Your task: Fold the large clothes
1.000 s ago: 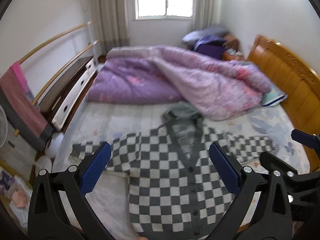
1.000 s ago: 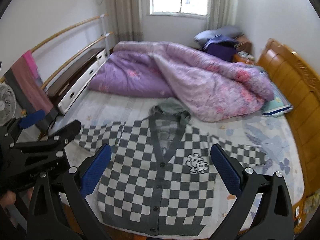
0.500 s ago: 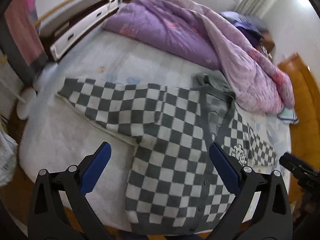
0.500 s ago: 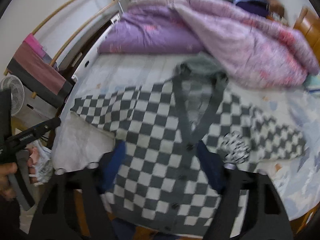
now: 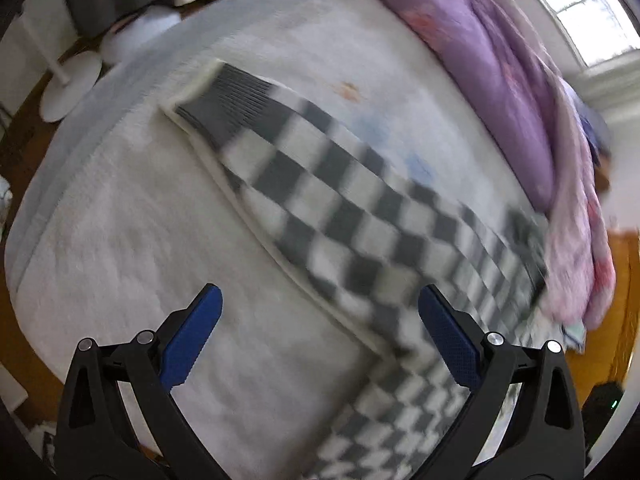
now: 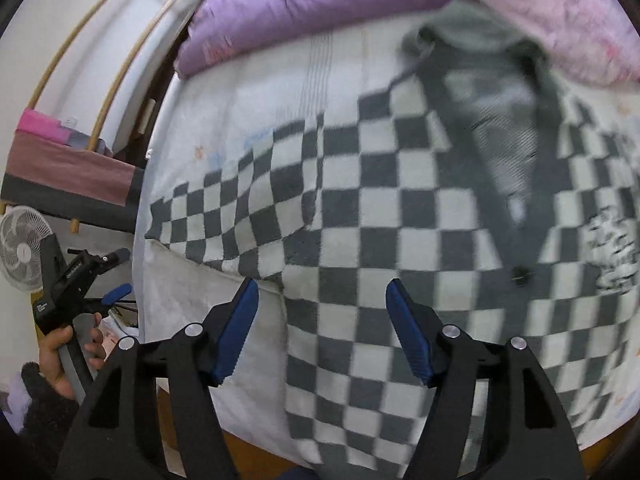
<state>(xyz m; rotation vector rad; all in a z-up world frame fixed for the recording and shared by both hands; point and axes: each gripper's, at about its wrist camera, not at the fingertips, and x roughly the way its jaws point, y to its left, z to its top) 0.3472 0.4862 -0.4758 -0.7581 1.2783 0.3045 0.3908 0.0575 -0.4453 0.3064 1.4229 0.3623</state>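
Note:
A grey-and-white checkered cardigan (image 6: 400, 216) lies flat on the bed, front up, with a grey hood at the top. Its left sleeve (image 5: 304, 184) stretches toward the bed's left edge, ending in a dark ribbed cuff (image 5: 224, 92). My left gripper (image 5: 316, 328) is open and empty, above the bed just below that sleeve. It also shows in the right wrist view (image 6: 100, 276), off the bed's left edge. My right gripper (image 6: 322, 320) is open and empty, over the cardigan's lower left side near the armpit.
A purple quilt (image 6: 320, 4) is bunched at the back of the bed (image 5: 120, 240). A towel on a rail (image 6: 68, 172) and a white fan (image 6: 24, 248) stand left of the bed. The wooden footboard edge (image 6: 256, 452) runs below my right gripper.
Both grippers have dropped closer to the bed. The left one swung left toward the sleeve and cuff; the right one moved down over the cardigan's lower left side.

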